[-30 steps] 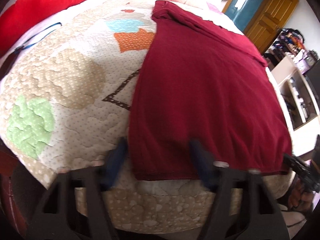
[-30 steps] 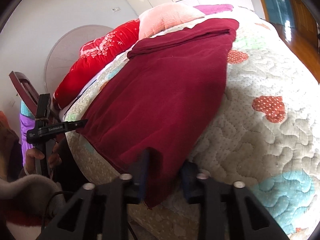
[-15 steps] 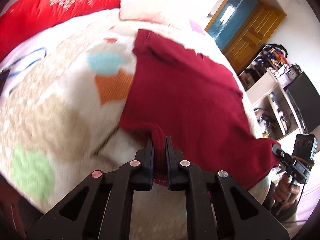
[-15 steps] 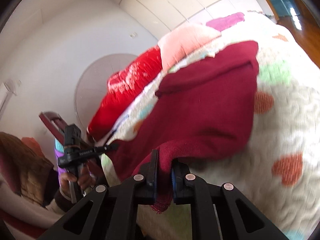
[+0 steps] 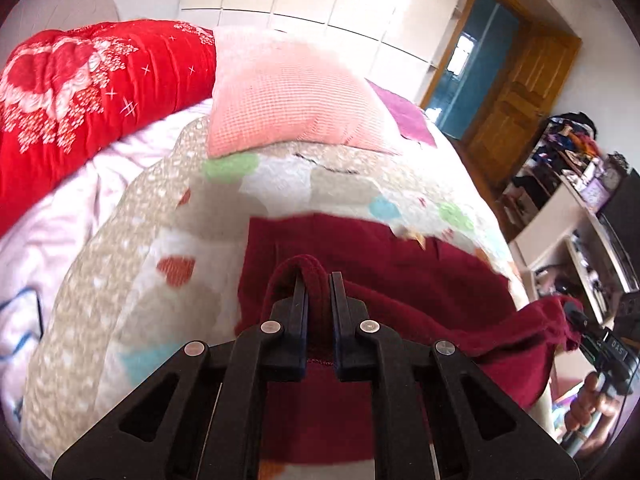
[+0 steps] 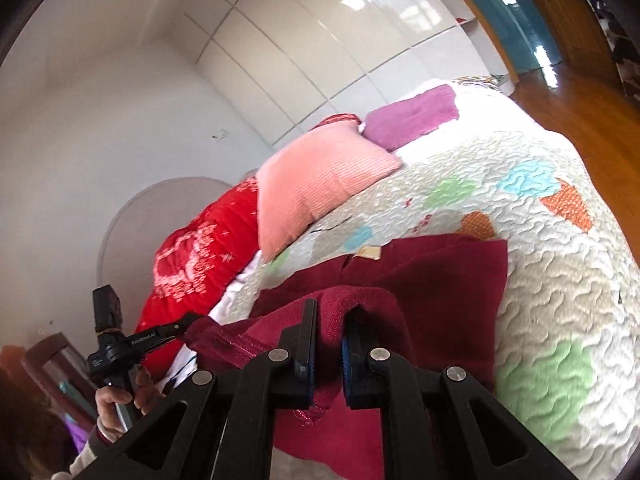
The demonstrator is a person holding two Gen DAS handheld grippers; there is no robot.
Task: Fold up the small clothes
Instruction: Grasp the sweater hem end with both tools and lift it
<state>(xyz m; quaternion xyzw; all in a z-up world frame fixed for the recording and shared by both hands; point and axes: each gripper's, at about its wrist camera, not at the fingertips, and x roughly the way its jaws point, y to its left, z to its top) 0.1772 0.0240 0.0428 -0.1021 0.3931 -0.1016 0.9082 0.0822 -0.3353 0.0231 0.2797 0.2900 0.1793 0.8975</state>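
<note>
A dark red garment (image 5: 400, 264) lies on the patchwork quilt (image 5: 132, 240), its near hem lifted and carried over the rest of it. My left gripper (image 5: 318, 280) is shut on one hem corner, a loop of cloth bulging between the jaws. My right gripper (image 6: 329, 312) is shut on the other hem corner of the garment (image 6: 444, 280). Each gripper shows in the other's view, the right one (image 5: 576, 316) at the cloth's right end and the left one (image 6: 180, 326) at its left end. The hem hangs taut between them above the bed.
A pink pillow (image 5: 288, 96), a red duvet (image 5: 80, 92) and a magenta cloth (image 5: 408, 118) lie at the head of the bed. Shelves with clutter (image 5: 568, 184) stand to the right. A wooden door (image 5: 516, 92) and wooden floor (image 6: 580, 108) lie beyond the bed.
Both grippers closed on the near hem corners, then lifted and carried the hem forward toward the pillows, so the garment now doubles over itself.
</note>
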